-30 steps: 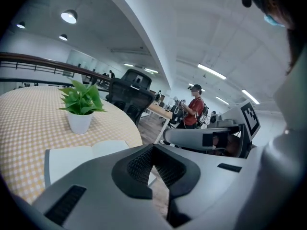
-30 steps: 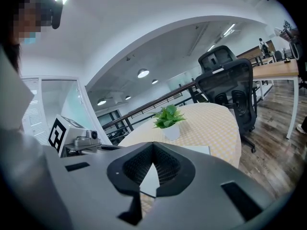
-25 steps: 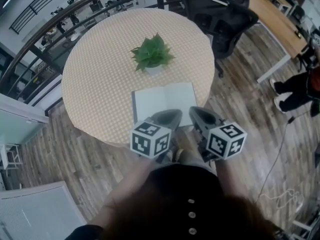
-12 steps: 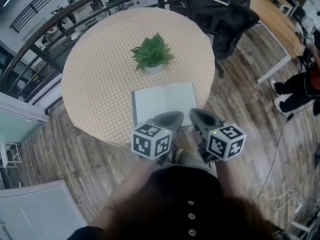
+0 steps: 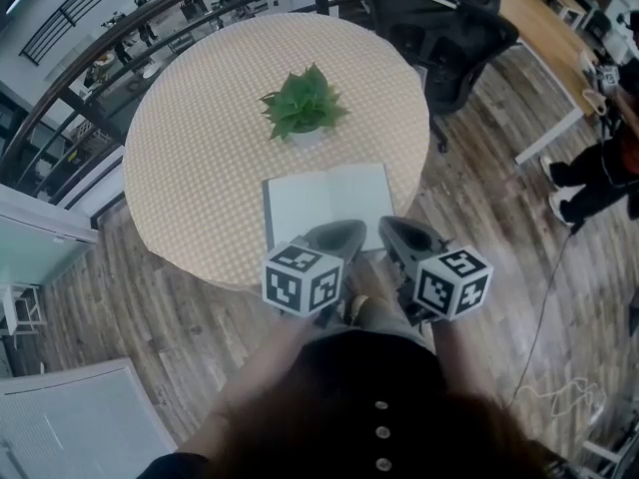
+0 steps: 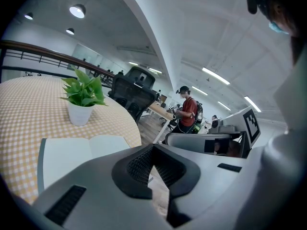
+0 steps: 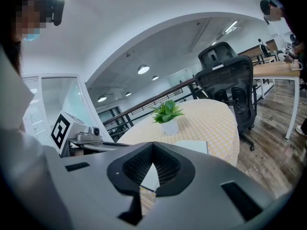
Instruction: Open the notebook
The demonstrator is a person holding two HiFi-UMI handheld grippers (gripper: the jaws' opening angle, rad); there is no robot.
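The notebook (image 5: 324, 203) lies open on the round checked table (image 5: 200, 158), two blank white pages up, near the table's front edge. In the left gripper view the notebook (image 6: 72, 153) shows its middle fold. My left gripper (image 5: 351, 231) hovers just short of the book's near edge, jaws shut with nothing between them. Beside it on the right, my right gripper (image 5: 387, 226) is likewise shut and empty. The notebook (image 7: 195, 146) shows ahead past the closed jaws in the right gripper view. Neither gripper touches the book.
A small potted plant (image 5: 305, 110) stands on the table just beyond the notebook. A black office chair (image 5: 449, 28) sits behind the table at the right, next to a wooden desk (image 5: 554, 38). A person's legs (image 5: 589, 180) show at the right edge. Wooden floor surrounds the table.
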